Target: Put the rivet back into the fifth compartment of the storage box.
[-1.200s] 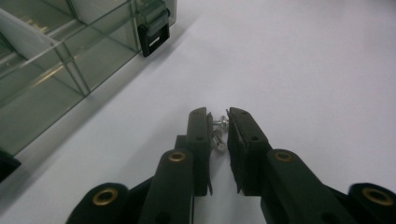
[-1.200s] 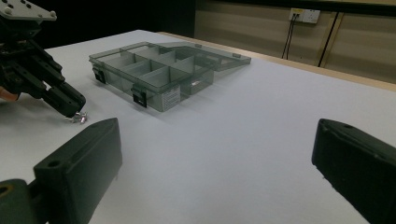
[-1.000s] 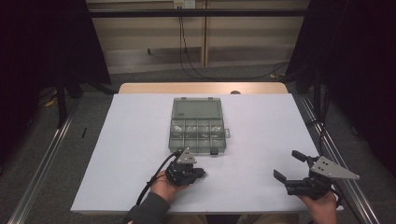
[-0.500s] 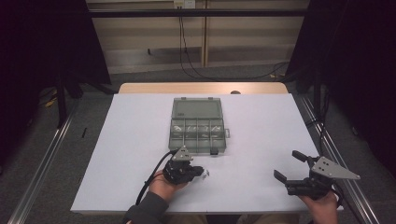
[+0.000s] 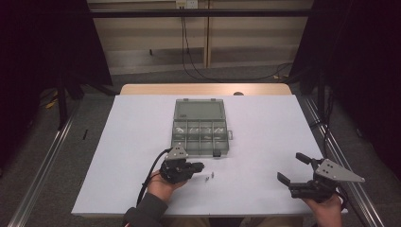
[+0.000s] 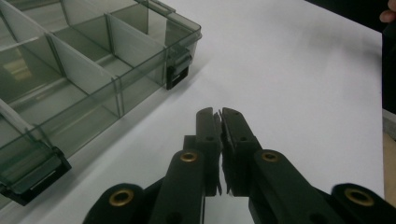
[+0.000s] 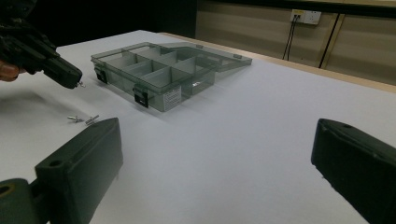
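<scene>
Screws [image 5: 208,177], two small metal ones, lie loose on the white table [image 5: 265,132] near its front edge, just right of the left gripper [image 5: 198,166] and in front of the organiser box [image 5: 200,135]. In the right gripper view they rest side by side on the bare surface [image 7: 83,119], apart from the box. The left gripper sits a little left of the middle of the front edge, held low over the table by a hand [image 5: 163,187] in a dark sleeve, its jaws pinched together; in the left gripper view the two black jaws meet at their tips [image 6: 218,122], and in the right gripper view a thin metal piece [image 7: 81,85], seemingly a third screw, sticks out from between them. The smoky transparent organiser box stands at the middle of the table, its lid [image 5: 198,109] laid open flat toward the far edge, its divided compartments [image 6: 88,79] toward the person and two black latches [image 6: 176,77] on its near wall. What the compartments hold is too small to tell from the high view. The right gripper [image 5: 297,171] rests by the front right corner, well apart from the box and the screws, its jaws spread wide with nothing between them; in its own view they [image 7: 219,154] frame bare white table.
</scene>
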A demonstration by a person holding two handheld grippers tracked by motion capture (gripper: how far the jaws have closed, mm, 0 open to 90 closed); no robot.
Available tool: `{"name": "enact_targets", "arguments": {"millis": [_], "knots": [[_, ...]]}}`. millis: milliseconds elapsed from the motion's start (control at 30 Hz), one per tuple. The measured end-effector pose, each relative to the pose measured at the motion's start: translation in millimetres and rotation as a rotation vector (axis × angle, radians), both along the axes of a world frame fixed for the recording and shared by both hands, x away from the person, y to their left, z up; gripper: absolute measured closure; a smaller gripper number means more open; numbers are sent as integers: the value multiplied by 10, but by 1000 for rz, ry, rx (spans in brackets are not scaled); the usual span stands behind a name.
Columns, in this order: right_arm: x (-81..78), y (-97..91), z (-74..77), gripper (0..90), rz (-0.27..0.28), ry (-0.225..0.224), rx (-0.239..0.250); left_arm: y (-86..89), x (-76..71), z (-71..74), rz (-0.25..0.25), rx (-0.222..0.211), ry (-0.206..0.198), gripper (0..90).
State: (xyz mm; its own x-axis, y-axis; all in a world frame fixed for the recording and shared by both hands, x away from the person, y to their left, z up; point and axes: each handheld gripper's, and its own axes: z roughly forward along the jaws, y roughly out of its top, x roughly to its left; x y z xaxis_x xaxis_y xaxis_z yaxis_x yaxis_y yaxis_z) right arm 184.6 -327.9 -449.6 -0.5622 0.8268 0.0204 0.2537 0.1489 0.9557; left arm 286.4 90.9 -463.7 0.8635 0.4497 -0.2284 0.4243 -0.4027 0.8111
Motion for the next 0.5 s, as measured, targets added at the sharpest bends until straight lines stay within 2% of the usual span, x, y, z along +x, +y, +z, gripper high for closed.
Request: {"name": "enact_targets", "arguments": {"millis": [300,500], "knots": [[0,2,-5,20,-1,1,-1,122,59,91,52,-48,-27,863],[-5,-4,-4,21,-5,0,-1,174,88,137,62,-62,-47,863]]}}
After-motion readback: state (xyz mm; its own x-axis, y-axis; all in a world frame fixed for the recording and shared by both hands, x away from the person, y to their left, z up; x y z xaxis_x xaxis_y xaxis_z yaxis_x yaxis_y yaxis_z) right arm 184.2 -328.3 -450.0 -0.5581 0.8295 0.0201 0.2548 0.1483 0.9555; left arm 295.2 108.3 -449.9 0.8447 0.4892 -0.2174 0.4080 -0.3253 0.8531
